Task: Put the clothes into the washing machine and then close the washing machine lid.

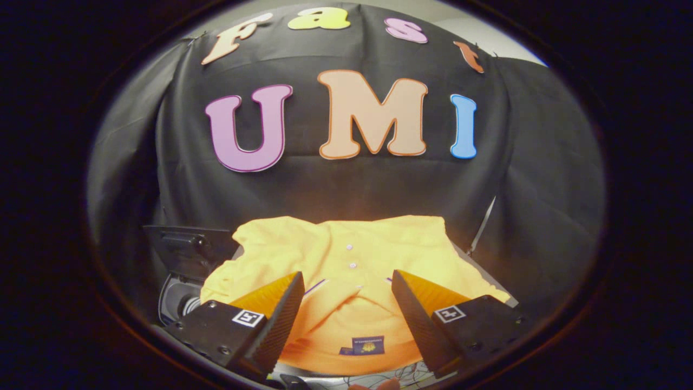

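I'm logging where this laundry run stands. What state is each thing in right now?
hand-held gripper: open, fingers spread wide with the shirt's collar area between them, nothing gripped.
yellow polo shirt: lying spread out on a surface beyond and between the fingers, not yet in the machine, buttons facing up.
washing machine: its opening shows beside the shirt, lid raised, so open.

Warm overhead light glows on the bright orange-yellow cotton polo shirt [346, 260]; surroundings dim; fisheye bends edges; focus mostly sharp, rim soft.
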Demonstrator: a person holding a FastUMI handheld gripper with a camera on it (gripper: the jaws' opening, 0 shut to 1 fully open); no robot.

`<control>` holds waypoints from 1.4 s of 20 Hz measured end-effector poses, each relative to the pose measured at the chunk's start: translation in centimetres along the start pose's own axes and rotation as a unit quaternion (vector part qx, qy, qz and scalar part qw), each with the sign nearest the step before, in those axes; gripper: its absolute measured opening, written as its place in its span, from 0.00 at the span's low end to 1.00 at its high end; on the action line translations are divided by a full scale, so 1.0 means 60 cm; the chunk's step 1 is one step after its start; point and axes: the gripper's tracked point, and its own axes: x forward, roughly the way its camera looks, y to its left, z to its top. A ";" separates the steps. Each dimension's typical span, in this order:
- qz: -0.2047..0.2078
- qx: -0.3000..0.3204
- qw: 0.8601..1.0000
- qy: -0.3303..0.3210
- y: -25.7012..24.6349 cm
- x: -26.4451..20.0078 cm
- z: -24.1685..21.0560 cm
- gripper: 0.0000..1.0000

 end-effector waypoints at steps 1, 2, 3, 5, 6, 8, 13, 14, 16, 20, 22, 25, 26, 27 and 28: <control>-0.001 -0.002 1.000 0.014 0.000 0.010 -0.006 0.98; -0.006 -0.009 1.000 0.023 -0.003 0.017 -0.009 0.99; -0.014 -0.021 0.999 0.031 -0.008 0.027 -0.011 0.99; -0.023 -0.033 0.997 0.062 -0.016 0.047 -0.030 0.99; -0.020 -0.029 0.996 0.085 -0.015 0.050 -0.044 0.99; -0.003 0.006 0.997 0.080 -0.003 0.061 -0.043 1.00; 0.013 -0.010 0.999 0.046 0.003 0.056 -0.029 0.45; 0.010 -0.006 0.999 0.046 0.009 0.057 -0.029 0.31; 0.005 0.028 0.998 0.050 0.009 0.052 -0.027 0.12; 0.005 0.034 0.999 0.040 0.024 0.033 -0.016 0.01; 0.013 0.030 0.999 0.027 0.047 0.018 0.006 0.01; 0.035 0.044 0.998 -0.003 0.092 -0.004 0.055 0.01; 0.049 0.052 0.997 -0.001 0.111 -0.012 0.063 0.02; 0.058 0.061 0.996 -0.011 0.127 -0.017 0.081 0.01; 0.066 0.061 0.996 -0.012 0.148 -0.021 0.088 0.01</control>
